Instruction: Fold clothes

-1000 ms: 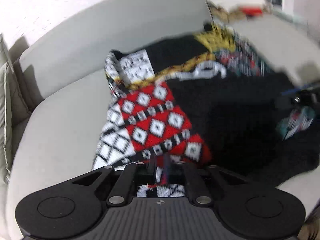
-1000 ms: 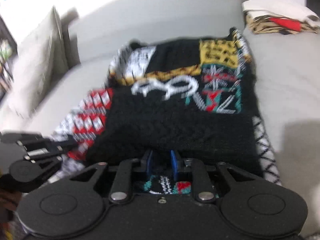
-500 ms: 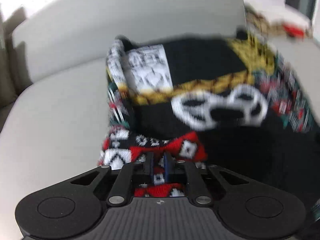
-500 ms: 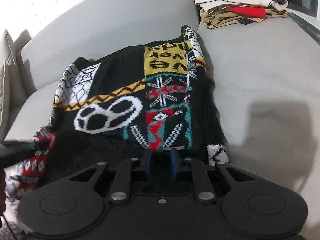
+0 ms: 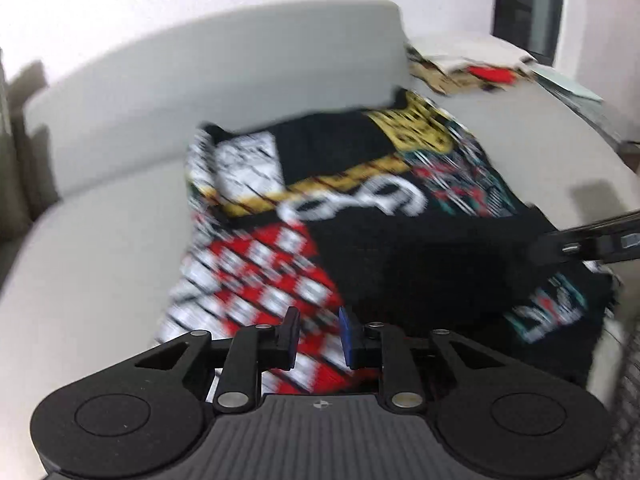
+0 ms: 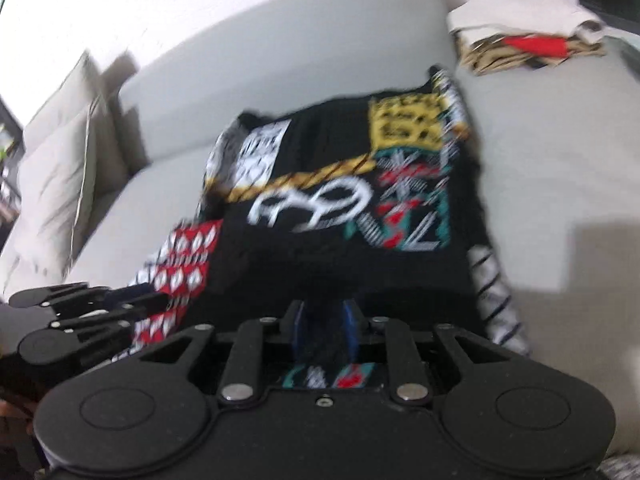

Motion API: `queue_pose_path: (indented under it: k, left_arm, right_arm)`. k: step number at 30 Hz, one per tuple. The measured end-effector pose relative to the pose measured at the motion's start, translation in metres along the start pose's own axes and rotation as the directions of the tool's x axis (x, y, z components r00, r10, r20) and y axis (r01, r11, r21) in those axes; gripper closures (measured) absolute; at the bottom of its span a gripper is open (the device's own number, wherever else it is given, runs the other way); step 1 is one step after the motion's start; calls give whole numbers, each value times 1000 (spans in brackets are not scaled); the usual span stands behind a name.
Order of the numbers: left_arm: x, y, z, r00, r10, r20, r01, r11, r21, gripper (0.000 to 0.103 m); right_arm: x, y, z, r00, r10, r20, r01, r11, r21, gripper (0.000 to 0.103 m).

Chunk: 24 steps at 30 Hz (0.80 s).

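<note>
the bottom of the sweater was carried up and then drawn back toward the person.

half a second ago the sweater (image 5: 360, 208) was folded short, with the hem near the white ring pattern; now the black lower part lies long again on the sofa (image 5: 100, 240), so i judge the fold is not finished and the cloth is only being straightened. the left gripper (image 5: 318, 336) sits over the red and white sleeve; its jaws are opening, the sleeve is between them, and the pads look no longer pressed on it. the right gripper (image 6: 322, 330) has its jaws a little apart, clamped on the dark hem. folded clothes (image 6: 528, 46) lie further back.
</note>
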<state>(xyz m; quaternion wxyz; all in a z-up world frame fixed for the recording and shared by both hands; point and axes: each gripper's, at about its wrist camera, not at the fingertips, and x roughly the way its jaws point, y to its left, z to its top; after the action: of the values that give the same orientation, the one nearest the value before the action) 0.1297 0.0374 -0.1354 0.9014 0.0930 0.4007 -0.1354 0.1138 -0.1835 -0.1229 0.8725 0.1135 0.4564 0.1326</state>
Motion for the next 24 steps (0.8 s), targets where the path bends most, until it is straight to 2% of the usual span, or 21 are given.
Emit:
queue_pose_path:
  k: [3, 6, 8, 10, 12, 13, 14, 16, 18, 19, 22, 24]
  left_arm:
    - [19, -8, -14, 998, -30, -49, 29, 999, -27, 84]
    - [27, -4, -12, 996, -40, -79, 32, 994, -106, 84]
    - [25, -11, -7, 996, -11, -94, 5, 998, -55, 81]
    - [8, -14, -2, 997, 9, -78, -11, 1000, -25, 80]
    - [-13, -14, 4, 998, 17, -54, -18, 1000, -17, 79]
    - [-25, -14, 8, 999, 21, -38, -22, 1000, -10, 75]
    - [-38, -13, 12, 999, 32, -20, -32, 999, 7, 68]
    - [-58, -9, 25, 999, 52, -13, -51, 999, 15, 62]
    - [-73, 4, 40, 999, 34, -23, -35, 998, -53, 60]
    - [-79, 11, 47, 999, 34, -22, -35, 996, -85, 56]
    - [-83, 28, 64, 994, 104, -14, -105, 986, -129, 44]
    - [-80, 37, 72, 990, 139, -14, -139, 981, -137, 42]
  right_arm:
    - [29, 11, -13, 996, -51, -69, 47, 997, -55, 83]
    - [40, 15, -20, 996, -78, -34, 76, 994, -74, 83]
    - [37, 17, -17, 996, -80, -45, 77, 994, -71, 83]
    - [27, 18, -12, 996, -65, -64, 61, 996, -61, 81]
    - [6, 10, -6, 998, -14, -66, 16, 1000, 21, 68]
    - [-11, 6, -3, 999, 20, -43, -17, 998, 62, 49]
    - [-27, 3, 0, 999, 39, -16, -37, 995, 88, 34]
    - [-59, -1, 10, 998, 54, 36, -58, 992, 116, 32]
    - [-83, 0, 22, 997, 19, 74, -25, 996, 90, 29]
    - [-94, 0, 29, 995, -1, 98, -7, 997, 80, 25]
    - [-111, -3, 49, 989, -33, 142, 22, 997, 78, 21]
    - [-114, -5, 59, 986, -55, 159, 42, 995, 85, 20]
